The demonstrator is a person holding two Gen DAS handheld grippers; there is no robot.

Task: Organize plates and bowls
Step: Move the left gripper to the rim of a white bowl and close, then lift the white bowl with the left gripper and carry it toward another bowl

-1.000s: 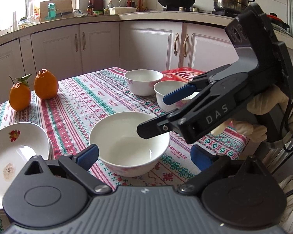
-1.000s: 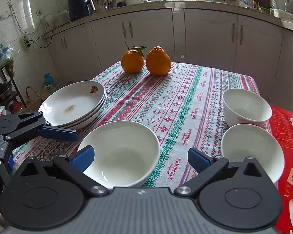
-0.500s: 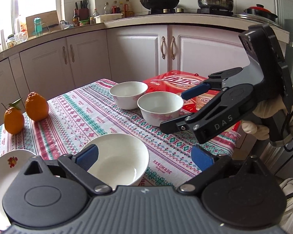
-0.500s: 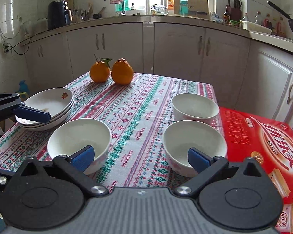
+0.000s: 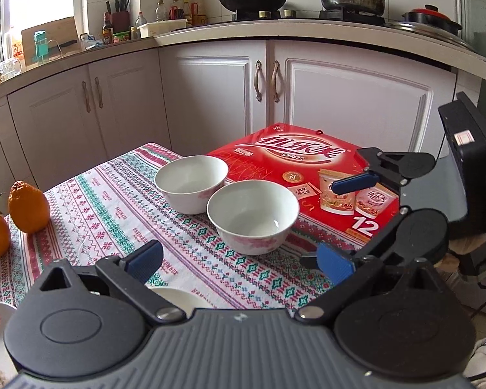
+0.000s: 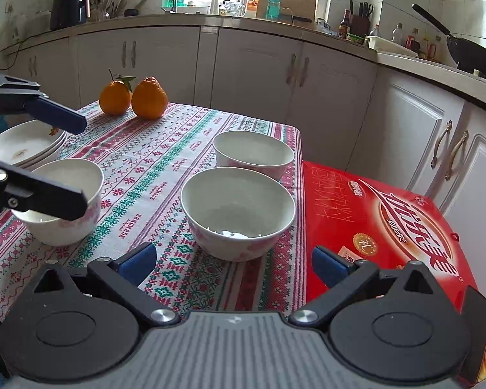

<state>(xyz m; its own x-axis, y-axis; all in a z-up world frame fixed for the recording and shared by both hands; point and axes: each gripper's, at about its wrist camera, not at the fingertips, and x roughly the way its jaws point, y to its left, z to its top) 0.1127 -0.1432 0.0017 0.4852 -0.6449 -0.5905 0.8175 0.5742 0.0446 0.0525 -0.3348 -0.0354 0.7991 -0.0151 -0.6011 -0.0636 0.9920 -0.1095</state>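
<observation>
Right wrist view: the right gripper hangs wide apart and empty, the near bowl straight ahead between its fingers, rim up. The left gripper, also spread and empty, sits farther from it, so the right is nearer.

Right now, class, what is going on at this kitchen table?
A person holds a gripper in each hand over a table with a patterned cloth. Both grippers are open and hold nothing. The right gripper faces the nearer of two white bowls beside a red box. The left gripper hovers at a third bowl near a stack of plates. Two oranges sit at the far end.
</observation>
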